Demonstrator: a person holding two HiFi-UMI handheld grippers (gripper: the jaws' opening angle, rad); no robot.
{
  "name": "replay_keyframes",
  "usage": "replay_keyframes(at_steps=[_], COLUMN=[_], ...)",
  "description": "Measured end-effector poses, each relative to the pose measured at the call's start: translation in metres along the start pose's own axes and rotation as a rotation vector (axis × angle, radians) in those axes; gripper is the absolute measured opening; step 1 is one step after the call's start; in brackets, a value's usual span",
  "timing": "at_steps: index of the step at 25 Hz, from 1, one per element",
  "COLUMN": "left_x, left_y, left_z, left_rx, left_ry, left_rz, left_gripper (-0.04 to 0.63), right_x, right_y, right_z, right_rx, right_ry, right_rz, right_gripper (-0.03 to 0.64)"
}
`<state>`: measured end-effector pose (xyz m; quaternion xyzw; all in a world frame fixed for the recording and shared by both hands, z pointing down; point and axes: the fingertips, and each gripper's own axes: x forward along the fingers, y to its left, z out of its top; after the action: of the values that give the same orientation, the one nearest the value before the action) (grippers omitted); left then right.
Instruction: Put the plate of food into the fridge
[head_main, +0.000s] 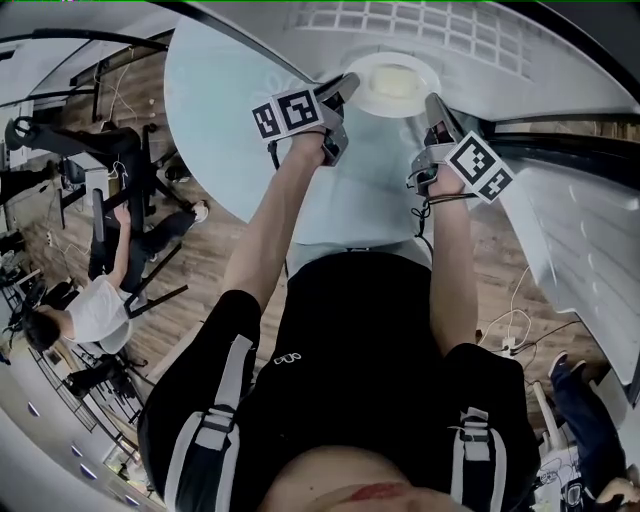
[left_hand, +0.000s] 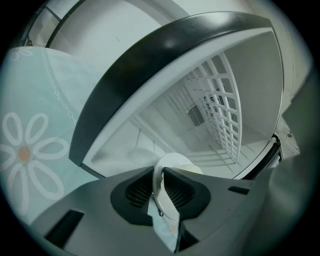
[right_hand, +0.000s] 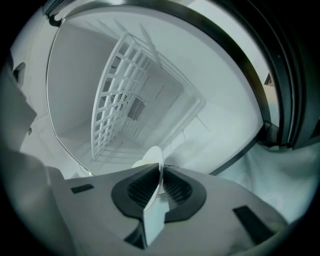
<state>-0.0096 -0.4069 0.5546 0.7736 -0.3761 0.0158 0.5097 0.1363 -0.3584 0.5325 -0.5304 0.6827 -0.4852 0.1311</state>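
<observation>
- Both hand-held grippers grasp the plate (head_main: 392, 84); the left hand-held gripper (head_main: 343, 98) is clamped on its left rim; the right hand-held gripper (head_main: 436, 108) pinches its right rim.
- Plate hangs between them at the open mouth of the fridge (right_hand: 80, 75); pale food (head_main: 397, 80) lies on it.
- Probably stiff, glazed, slippery and breakable; the thin rim is the only hold, so keep it level; whether it rests on anything is unclear.
</observation>
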Motion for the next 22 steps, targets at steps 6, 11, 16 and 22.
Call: replay_keyframes(at_steps=[6, 11, 16, 22], left_x=[0.014, 0.023, 0.030, 0.035], left_y=[0.014, 0.019, 0.024, 0.023], left_z=[0.015, 0.018, 0.018, 0.026], left_rx=[0.017, 0.042, 0.053, 0.103], left_ry=[0.000, 0.012, 0.014, 0.008], left_rz=[0.044, 0.070, 0.073, 0.095], left_gripper=[0.072, 0.074, 0.067, 0.069], right_x=[0.024, 0.033, 0.042, 0.045], right_y=[-0.008, -0.015, -0.024, -0.032], right_z=[0.003, 0.007, 0.009, 0.013], right_rx=[-0.030, -0.042, -0.059, -0.100], right_ry=[-0.011, -0.019, -0.024, -0.058], right_rz=[-0.041, -0.065, -0.100, -0.135], right_gripper=[0.034, 0.037, 0.041, 0.058])
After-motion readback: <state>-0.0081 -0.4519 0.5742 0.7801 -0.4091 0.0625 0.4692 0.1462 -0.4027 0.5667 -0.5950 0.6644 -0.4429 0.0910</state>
